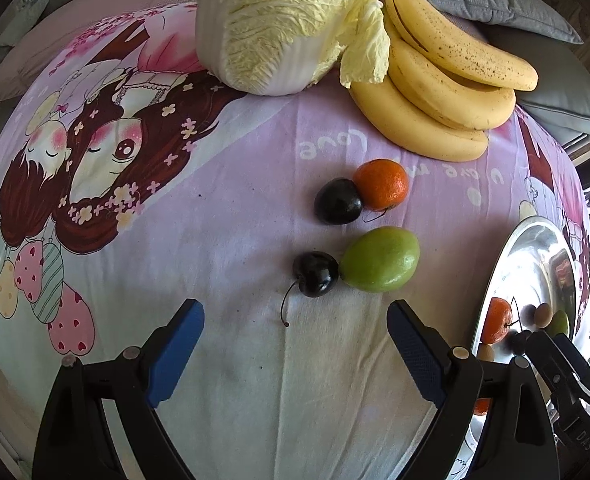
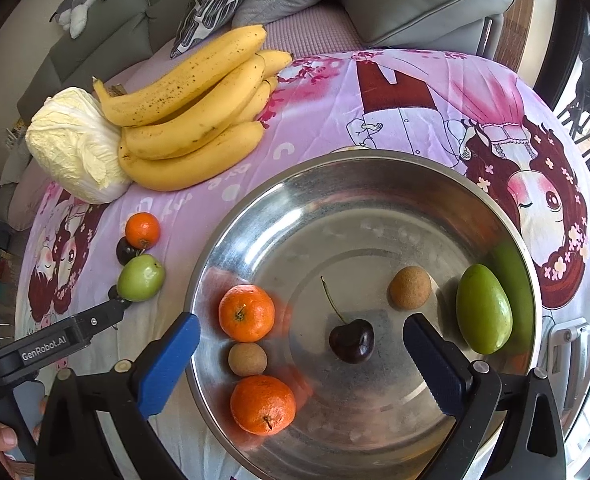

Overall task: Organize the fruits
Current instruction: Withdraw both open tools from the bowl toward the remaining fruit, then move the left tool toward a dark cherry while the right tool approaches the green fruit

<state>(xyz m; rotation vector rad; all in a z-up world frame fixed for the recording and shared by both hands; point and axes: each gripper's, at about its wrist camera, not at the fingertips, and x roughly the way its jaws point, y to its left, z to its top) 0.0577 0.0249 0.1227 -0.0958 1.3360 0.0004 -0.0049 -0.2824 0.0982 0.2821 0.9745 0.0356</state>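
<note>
In the left wrist view my left gripper [image 1: 295, 344] is open and empty just short of a dark cherry [image 1: 315, 274] that touches a green fruit [image 1: 379, 260]. Behind them lie a second dark cherry [image 1: 337, 201] and a tangerine [image 1: 381, 185]. In the right wrist view my right gripper [image 2: 301, 356] is open and empty over the steel bowl [image 2: 375, 184]. The bowl holds two tangerines [image 2: 247, 312], two small brown fruits [image 2: 410, 287], a cherry [image 2: 351, 340] and a green fruit [image 2: 483, 314].
A banana bunch [image 1: 443, 92] and a napa cabbage [image 1: 287, 28] lie at the far edge of the cartoon-print cloth [image 1: 215, 200]. The bowl's rim [image 1: 535, 272] shows at the right of the left wrist view. Grey sofa cushions [image 2: 415, 4] lie behind.
</note>
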